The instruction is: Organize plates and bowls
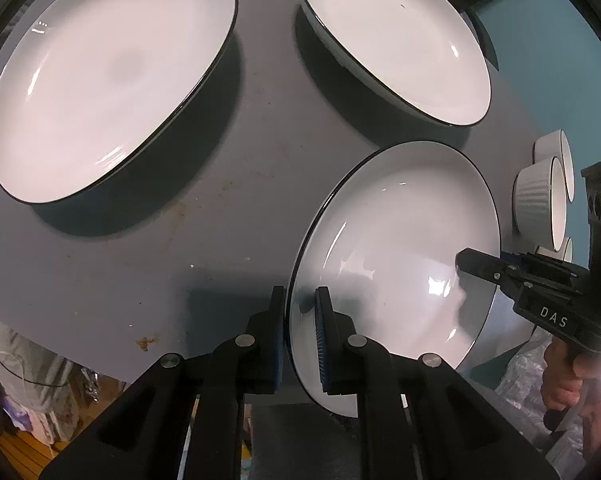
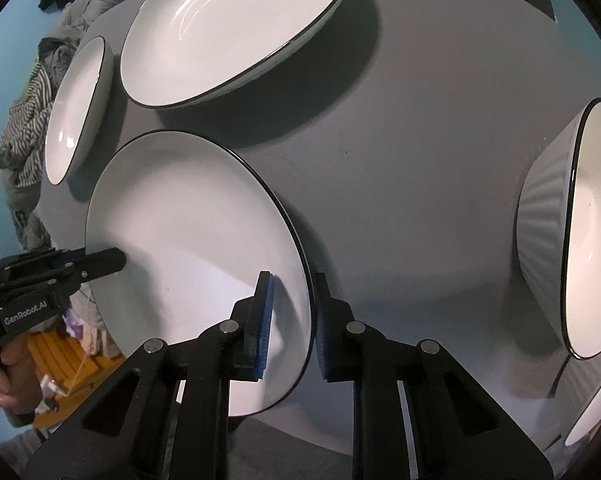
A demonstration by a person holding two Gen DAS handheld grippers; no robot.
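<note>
The grey counter (image 1: 140, 280) carries everything loose and spread out, so by my reading the sorting has barely begun. Nothing visible is stacked yet.

Largest first: a big white plate with a dark rim (image 1: 108, 80) sits at the far left of the left wrist view, on its own. A 2nd large plate (image 1: 396, 40) lies to its right, apart from it, with bare counter between them. In the right wrist view the same 2 appear as the wide plate (image 2: 236, 28) at the top and the one seen edge-on (image 2: 76, 108) at the left.

Next down is the smaller plate (image 1: 396, 256), the piece now being handled. It is nearest the cameras, in front of the 2 big plates. The left claw (image 1: 298, 344) is narrowed onto its rim, 1 pad inside and 1 outside. The right claw (image 2: 292, 324) pinches the opposite rim (image 2: 306, 300) the same way. Whether the plate is lifted clear of the counter I cannot tell.

Smallest are the ribbed white bowls (image 1: 540, 196), at least 2 side by side at the right, well apart from the plates. One ribbed bowl (image 2: 572, 232) looms at the right edge of the right wrist view.

Still left, I judge: set this plate on a larger one, merge the big plates, then nest the bowls.
</note>
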